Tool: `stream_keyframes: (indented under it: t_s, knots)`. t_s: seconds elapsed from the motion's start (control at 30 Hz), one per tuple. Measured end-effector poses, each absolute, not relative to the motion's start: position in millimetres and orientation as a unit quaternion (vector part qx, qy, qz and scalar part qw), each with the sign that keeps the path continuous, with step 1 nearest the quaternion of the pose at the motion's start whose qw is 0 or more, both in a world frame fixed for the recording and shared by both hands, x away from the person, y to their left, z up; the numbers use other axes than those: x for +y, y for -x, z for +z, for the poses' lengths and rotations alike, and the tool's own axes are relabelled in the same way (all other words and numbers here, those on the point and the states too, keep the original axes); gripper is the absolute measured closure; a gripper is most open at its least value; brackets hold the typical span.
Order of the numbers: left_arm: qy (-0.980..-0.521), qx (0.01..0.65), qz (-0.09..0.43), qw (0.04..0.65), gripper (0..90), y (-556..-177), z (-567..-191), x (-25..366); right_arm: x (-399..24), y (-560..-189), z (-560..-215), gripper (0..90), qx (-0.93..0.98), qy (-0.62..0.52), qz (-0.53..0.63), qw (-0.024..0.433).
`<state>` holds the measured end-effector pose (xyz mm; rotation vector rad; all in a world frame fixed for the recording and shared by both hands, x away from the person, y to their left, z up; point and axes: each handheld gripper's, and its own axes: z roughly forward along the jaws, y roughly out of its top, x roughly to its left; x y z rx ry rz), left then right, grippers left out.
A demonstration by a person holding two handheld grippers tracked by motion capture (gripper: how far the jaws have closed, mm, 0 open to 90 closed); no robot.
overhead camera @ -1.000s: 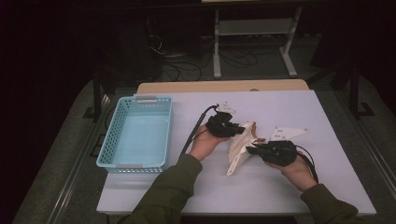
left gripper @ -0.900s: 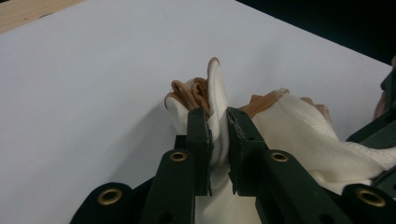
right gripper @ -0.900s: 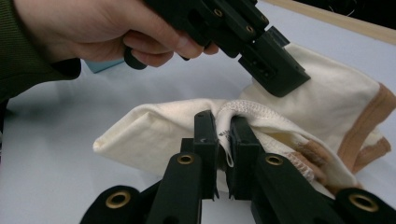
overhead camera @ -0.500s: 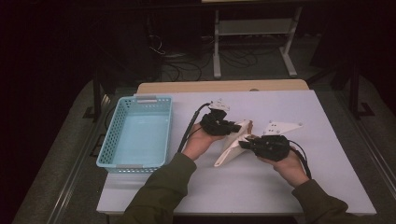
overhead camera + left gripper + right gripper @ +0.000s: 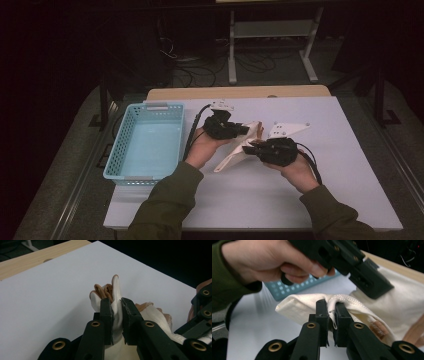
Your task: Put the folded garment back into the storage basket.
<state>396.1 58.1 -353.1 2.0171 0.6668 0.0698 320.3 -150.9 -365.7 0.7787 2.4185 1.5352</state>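
A cream cloth bag (image 5: 231,158) with tan straps (image 5: 102,290) hangs folded between both grippers above the white table (image 5: 345,175). My left gripper (image 5: 246,130) is shut on the cloth's upper end; in the left gripper view the jaws pinch a white fold (image 5: 116,293) beside the strap loops. My right gripper (image 5: 251,147) is shut on the stitched hem (image 5: 348,302), just below and right of the left one. The right gripper view has the left gripper (image 5: 362,270) and its hand (image 5: 274,257) close above the cloth (image 5: 299,306).
A light blue mesh basket (image 5: 116,155) stands on the table's left part, beside the left forearm (image 5: 165,200). A wooden strip (image 5: 240,92) runs along the table's far edge. Dark floor, cables and a metal stand (image 5: 270,35) lie beyond.
Both grippers have shifted left and slightly away from the person, carrying the cloth with them. They stay shut on it and close together.
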Motion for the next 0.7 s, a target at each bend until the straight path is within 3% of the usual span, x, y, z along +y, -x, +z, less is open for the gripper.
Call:
stream_keyframes:
  t_s: [0.7]
  knots:
    - [-0.807, 0.293, 0.065, 0.508, 79.4, -395, -308, 100, -115, -336, -323, 82.7, 0.806, -0.233, 0.538, 0.086]
